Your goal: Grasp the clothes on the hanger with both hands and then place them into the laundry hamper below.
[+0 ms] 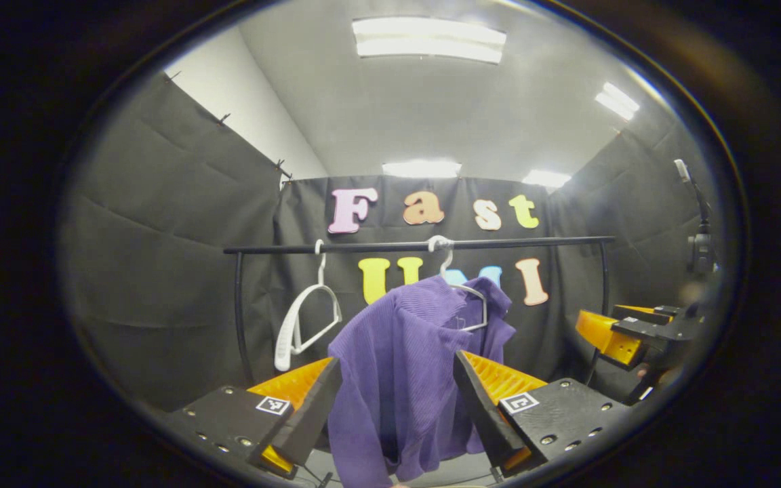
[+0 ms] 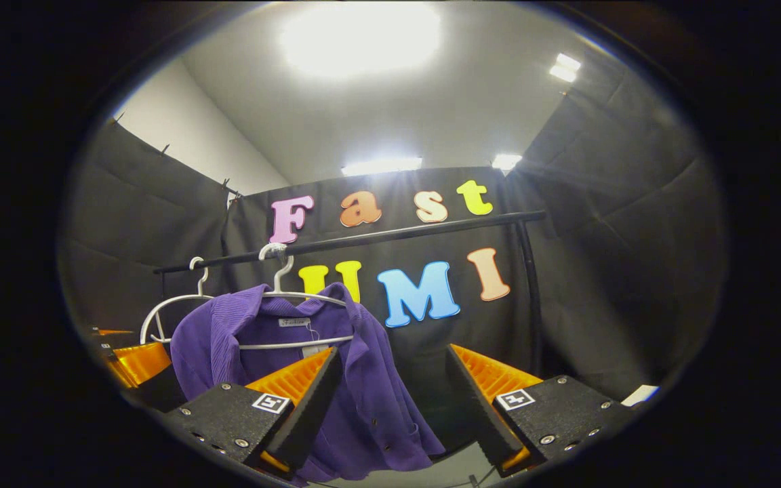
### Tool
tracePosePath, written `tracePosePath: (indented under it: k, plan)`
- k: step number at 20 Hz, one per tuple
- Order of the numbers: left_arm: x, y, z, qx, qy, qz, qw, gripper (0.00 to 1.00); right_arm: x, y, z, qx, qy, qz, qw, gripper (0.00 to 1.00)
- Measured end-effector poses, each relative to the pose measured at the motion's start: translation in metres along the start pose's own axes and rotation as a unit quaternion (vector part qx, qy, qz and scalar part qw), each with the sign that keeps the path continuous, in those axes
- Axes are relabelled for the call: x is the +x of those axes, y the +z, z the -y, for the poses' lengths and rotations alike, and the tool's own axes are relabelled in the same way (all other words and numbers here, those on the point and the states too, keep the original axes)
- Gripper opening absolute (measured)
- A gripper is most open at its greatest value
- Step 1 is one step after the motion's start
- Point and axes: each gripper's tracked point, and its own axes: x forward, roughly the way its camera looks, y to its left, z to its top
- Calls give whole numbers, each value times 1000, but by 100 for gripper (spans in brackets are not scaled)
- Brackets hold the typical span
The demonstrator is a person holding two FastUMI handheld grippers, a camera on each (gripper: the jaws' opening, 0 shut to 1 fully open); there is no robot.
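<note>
Purple ribbed shirt (image 1: pixel 404 352) with collar and buttons, hanging on white wire hanger (image 1: pixel 462 288), hooked over black horizontal rail (image 1: pixel 417 245) in front of black cloth wall. Seen also in right gripper view, purple ribbed shirt (image 2: pixel 363 393) draped on the same white wire hanger (image 2: pixel 295 298), collar open, small label inside neck. Second white hanger (image 1: pixel 302 325), bare, hooked on rail to the left of the shirt. Left gripper (image 1: pixel 397 407) wide open, black and orange fingers (image 1: pixel 302 413) standing on both sides of the shirt's lower part, holding nothing; touching the cloth or not, cannot tell. Right gripper (image 2: pixel 390 407) wide open as well, nothing held, its left finger (image 2: pixel 306 407) in front of the shirt's hem, the gap looking at the wall beside the shirt. In left gripper view, right gripper (image 1: pixel 624 335) visible far at right edge, apart from the shirt.
</note>
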Motion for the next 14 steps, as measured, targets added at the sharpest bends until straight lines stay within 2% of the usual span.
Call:
tracePosePath:
  k: [1,2,3,9,10,13,14]
  plan:
    - [8,-3,7,2,-2,-4,1000,100,11,-3,-1,5,7,-2,1000,94]
    - [16,-6,12,5,-1,-7,1000,95,22,-6,-3,9,14,-5,1000,94]
    - [22,-9,15,9,1,-7,1000,100,30,-9,-4,12,22,-7,1000,94]
    - [55,-24,28,23,38,-19,999,100,84,-29,-12,5,64,-19,998,95]
    - [60,-27,28,22,42,-20,999,95,92,-31,-15,3,72,-20,997,95]
    - [72,-36,30,26,55,-22,998,95,113,-42,-28,-2,95,-22,995,95]
    - [77,-39,30,29,62,-25,997,100,120,-47,-31,-4,99,-27,995,95]
